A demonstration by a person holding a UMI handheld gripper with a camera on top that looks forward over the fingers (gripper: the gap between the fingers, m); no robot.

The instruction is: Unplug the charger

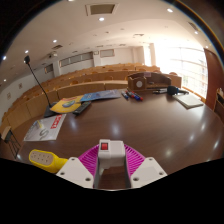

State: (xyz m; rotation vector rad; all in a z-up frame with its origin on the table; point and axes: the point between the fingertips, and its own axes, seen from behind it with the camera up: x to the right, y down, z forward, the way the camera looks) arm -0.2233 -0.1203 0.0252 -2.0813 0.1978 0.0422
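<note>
A white charger (111, 150) with a small red mark on top sits between my two fingers. The pink pads (90, 159) press against it from both sides. My gripper (111, 160) is shut on the charger and holds it above the brown table (130, 125). No cable or socket shows around the charger.
A yellow object (45, 158) lies just left of the fingers. Papers (45, 126) lie at the left. A yellow and blue item (75, 102) and a brown bag (150, 82) sit far across the table. A white sheet (188, 99) lies at the right.
</note>
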